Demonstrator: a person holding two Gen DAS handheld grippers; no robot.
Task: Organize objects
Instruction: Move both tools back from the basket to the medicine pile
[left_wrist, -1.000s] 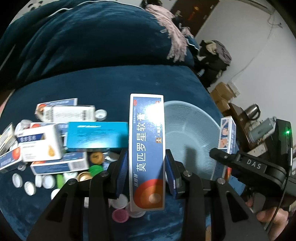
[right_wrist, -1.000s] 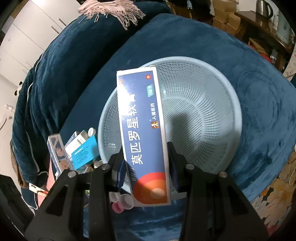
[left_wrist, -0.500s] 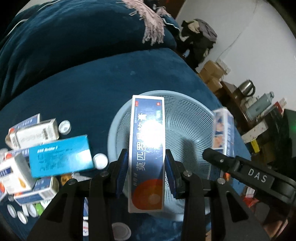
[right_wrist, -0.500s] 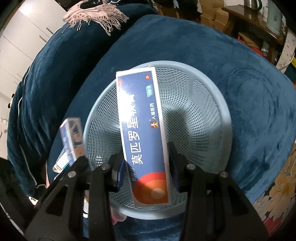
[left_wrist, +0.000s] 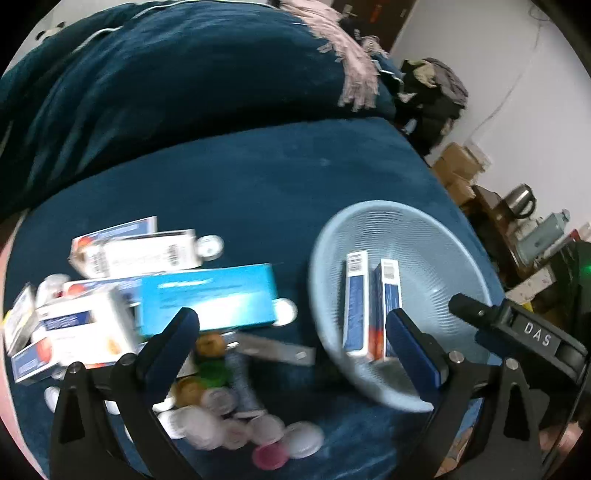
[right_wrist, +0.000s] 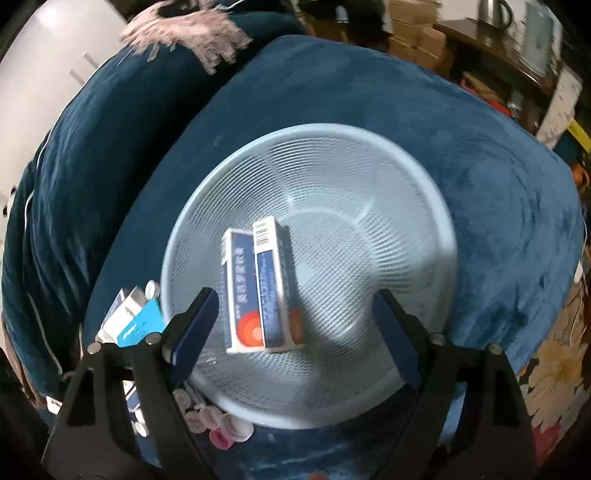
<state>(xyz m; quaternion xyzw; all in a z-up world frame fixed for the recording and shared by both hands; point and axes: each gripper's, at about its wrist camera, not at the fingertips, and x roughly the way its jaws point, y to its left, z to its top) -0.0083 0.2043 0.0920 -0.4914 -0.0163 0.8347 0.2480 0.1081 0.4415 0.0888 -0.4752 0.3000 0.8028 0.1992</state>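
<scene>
We see a deep-teal plush blanket (left_wrist: 258, 177) covering the whole surface, a pink fringed scarf (left_wrist: 354, 77) behind it, a white wall (left_wrist: 517, 92), stacked cardboard boxes (left_wrist: 458, 173), a steel kettle (left_wrist: 521, 201) and white cabinet doors (right_wrist: 48, 81).

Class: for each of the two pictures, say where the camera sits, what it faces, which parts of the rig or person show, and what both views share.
Left wrist: sits on the left gripper, looking down at the box pile and caps; its open jaws, plus the right gripper.
Right wrist: sits on the right gripper, looking down into the basket; only its open jaws.
Shared: the basket, two ointment boxes inside it, blue blanket.
</scene>
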